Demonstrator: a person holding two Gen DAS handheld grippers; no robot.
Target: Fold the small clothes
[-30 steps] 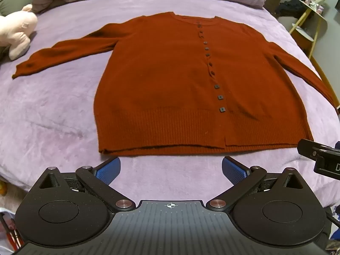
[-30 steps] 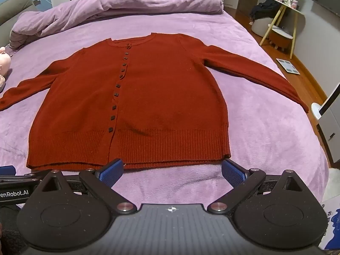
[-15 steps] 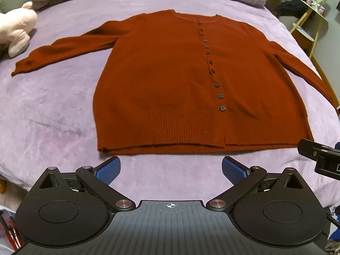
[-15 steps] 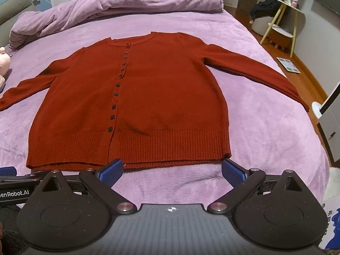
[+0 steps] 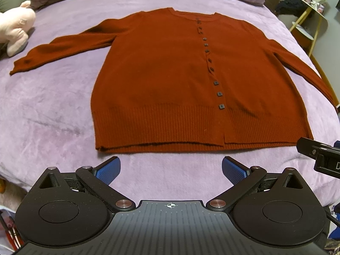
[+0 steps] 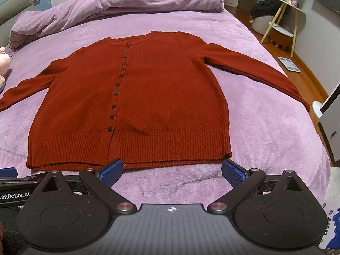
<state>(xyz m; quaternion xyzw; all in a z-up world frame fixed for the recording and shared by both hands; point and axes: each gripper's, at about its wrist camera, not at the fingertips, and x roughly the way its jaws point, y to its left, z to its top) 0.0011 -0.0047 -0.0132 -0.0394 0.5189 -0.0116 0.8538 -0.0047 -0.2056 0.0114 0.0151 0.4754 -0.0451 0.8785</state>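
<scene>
A rust-red buttoned cardigan lies flat, face up, on the purple bed, sleeves spread to both sides; it also shows in the right wrist view. My left gripper is open and empty, hovering just short of the hem's left half. My right gripper is open and empty, just short of the hem's right half, its left pad at the hem edge. The right gripper's side shows at the left view's right edge.
A rolled purple duvet lies at the head of the bed. A pink plush toy sits at the far left. A yellow-legged side table and a floor scale stand right of the bed.
Both grippers have edged slightly forward toward the hem. The cardigan has not moved. Both jaws stay open.
</scene>
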